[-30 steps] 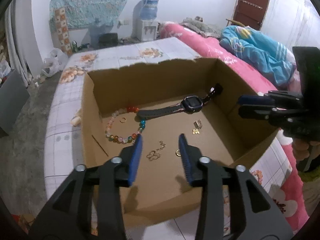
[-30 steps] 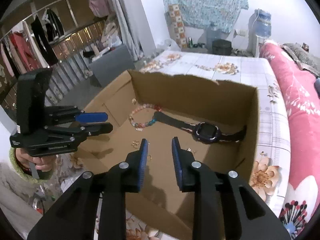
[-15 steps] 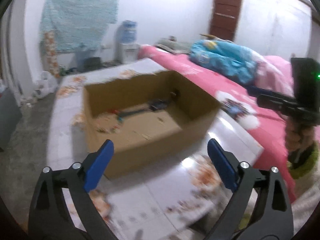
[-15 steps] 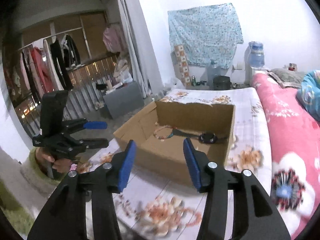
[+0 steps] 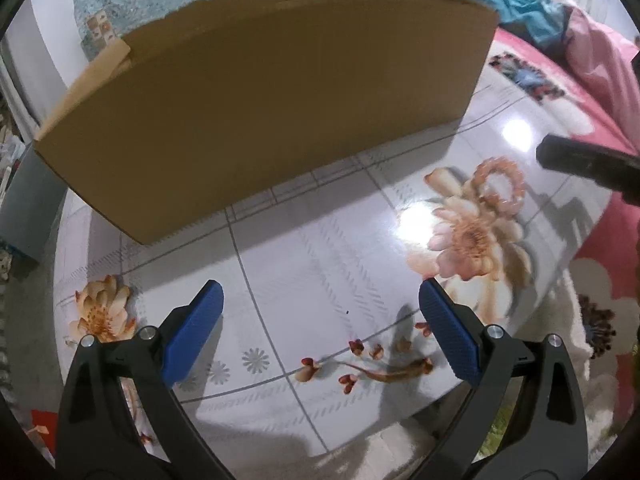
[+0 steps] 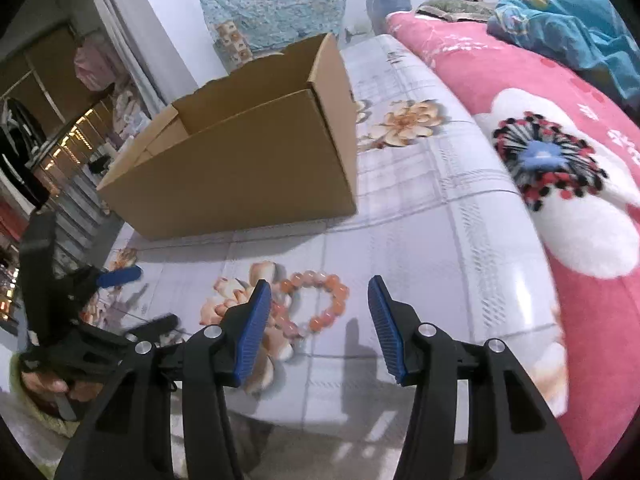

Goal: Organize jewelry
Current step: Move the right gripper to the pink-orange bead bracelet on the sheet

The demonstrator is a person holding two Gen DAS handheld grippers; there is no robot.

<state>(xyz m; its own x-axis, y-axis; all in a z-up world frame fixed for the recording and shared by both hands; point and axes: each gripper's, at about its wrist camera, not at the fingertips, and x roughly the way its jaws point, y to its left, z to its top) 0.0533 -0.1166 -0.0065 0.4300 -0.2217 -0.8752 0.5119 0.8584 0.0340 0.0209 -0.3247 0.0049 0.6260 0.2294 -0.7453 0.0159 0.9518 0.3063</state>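
Both grippers have withdrawn from above the cardboard box point(image 6: 248, 160) and dropped to the near end of the floral tabletop point(image 5: 320, 280); the left gripper point(image 5: 320, 336) has spread from narrow to wide and the right gripper point(image 6: 320, 320) to half-open, both empty. An orange bead bracelet point(image 6: 316, 300) lies flat on the tabletop, right of the box and just beyond the right gripper's fingertips, probably next for pickup. Open surface surrounds it, with the tabletop's right edge against pink bedding point(image 6: 560, 160).

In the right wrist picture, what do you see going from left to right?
Left gripper → cardboard box → orange bead bracelet → flowered tabletop → pink blanket.
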